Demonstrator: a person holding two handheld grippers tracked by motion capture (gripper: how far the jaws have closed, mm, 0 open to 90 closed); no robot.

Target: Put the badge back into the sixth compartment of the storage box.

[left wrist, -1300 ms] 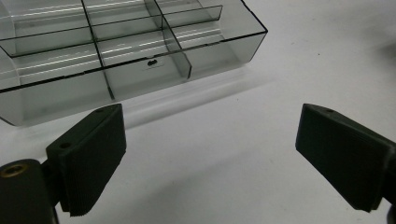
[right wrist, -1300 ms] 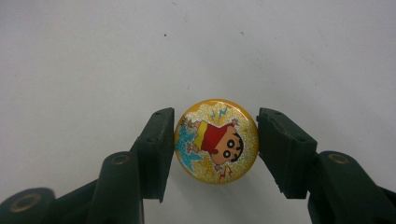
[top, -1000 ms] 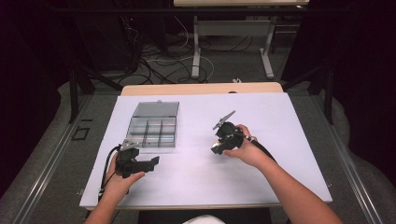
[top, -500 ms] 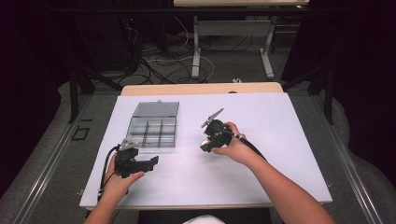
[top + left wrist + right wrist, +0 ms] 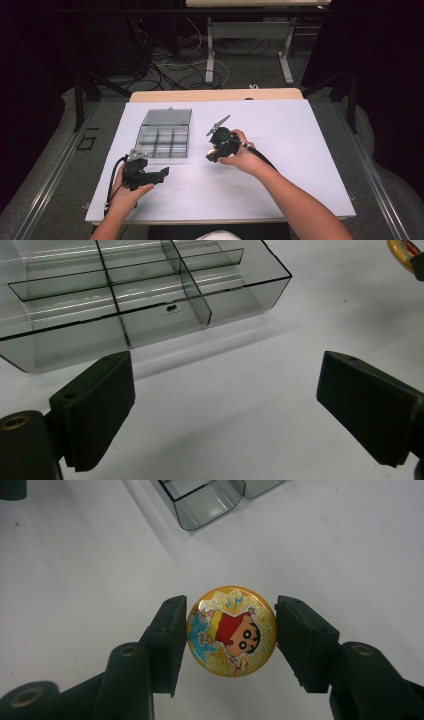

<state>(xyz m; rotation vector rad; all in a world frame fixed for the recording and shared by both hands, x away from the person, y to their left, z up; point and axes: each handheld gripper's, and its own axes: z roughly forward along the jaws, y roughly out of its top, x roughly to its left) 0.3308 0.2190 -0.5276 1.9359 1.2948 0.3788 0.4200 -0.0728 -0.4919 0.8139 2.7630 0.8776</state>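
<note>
A round yellow badge (image 5: 231, 631) with a cartoon child on it sits between my right gripper's (image 5: 231, 640) jaws, which press on its two sides. In the high view the right gripper (image 5: 212, 152) hovers just right of a clear, smoke-tinted compartment box (image 5: 165, 135) with its lid open. My left gripper (image 5: 161, 174) rests near the table's front left, below the box, with its jaws wide apart and nothing between them. In the left gripper view the box (image 5: 140, 295) lies just beyond the open left gripper (image 5: 225, 410), and the badge (image 5: 402, 249) peeks in at the top right.
White table top (image 5: 300, 150) spreads to the right and in front of the box. A box corner (image 5: 205, 497) lies close beyond the badge in the right gripper view. Dark floor, cables and a table frame (image 5: 210, 55) lie beyond the far edge.
My right gripper has moved left and slightly toward me, bringing the badge closer to the compartment box. The left gripper has stayed in place.
</note>
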